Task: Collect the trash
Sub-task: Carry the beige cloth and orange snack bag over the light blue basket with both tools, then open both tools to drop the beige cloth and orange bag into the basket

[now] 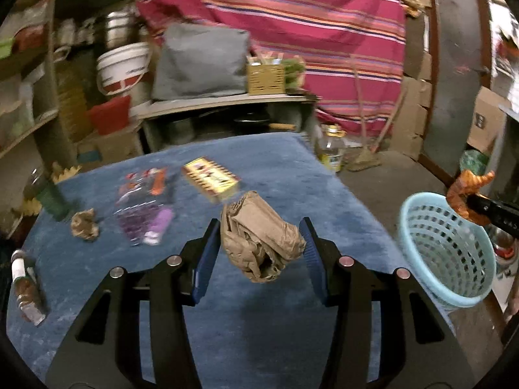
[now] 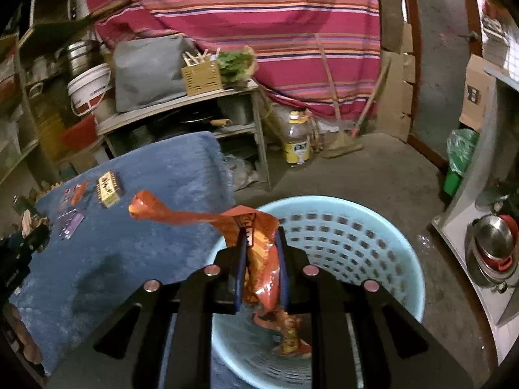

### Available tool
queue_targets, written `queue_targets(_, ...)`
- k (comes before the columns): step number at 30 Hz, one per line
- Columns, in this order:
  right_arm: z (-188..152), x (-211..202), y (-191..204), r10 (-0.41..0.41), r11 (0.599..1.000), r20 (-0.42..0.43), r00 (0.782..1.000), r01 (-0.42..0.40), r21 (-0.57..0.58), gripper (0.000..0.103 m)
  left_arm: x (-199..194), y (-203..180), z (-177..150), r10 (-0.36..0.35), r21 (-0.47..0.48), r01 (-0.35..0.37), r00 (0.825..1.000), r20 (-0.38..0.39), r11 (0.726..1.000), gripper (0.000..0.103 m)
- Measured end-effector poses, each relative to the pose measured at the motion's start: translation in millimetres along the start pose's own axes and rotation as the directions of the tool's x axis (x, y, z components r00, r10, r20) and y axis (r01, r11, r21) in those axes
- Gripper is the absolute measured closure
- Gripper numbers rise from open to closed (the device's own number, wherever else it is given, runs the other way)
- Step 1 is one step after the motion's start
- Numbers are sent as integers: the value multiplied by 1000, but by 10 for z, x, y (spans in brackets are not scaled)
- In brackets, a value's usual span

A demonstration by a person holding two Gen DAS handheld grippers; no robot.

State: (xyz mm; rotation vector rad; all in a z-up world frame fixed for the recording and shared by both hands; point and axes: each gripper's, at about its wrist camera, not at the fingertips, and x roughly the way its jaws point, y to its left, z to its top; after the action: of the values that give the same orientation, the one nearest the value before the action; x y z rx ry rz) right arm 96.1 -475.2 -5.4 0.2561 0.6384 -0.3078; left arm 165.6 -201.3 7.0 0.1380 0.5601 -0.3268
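Right tool clamps an orange wrapper over the blue basket; left tool grips crumpled brown paper.

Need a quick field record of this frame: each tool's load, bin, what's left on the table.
left tool: shut on crumpled brown paper bag, over the blue tablecloth
right tool: shut on orange snack wrapper, above the basket
basket: light blue, perforated, on the floor beside the table
left on table: small paper wad, plastic packet, yellow box

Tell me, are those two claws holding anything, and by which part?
Left gripper clamps a crumpled brown paper bag across its middle. Right gripper pinches an orange snack wrapper mid-length, above the blue basket.
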Motion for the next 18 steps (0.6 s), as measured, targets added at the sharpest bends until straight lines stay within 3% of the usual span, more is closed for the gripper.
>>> queue_targets(10,-59,114,-501,12,997,-35,999,-9,82,86,122,-799,-21,-87,41,88,996,-25,995,54)
queue_targets(18,-63,96,-830,-12,991,-36,999,17,131,86,368,-1328,-107,-181,41,184,981,-64,982,54)
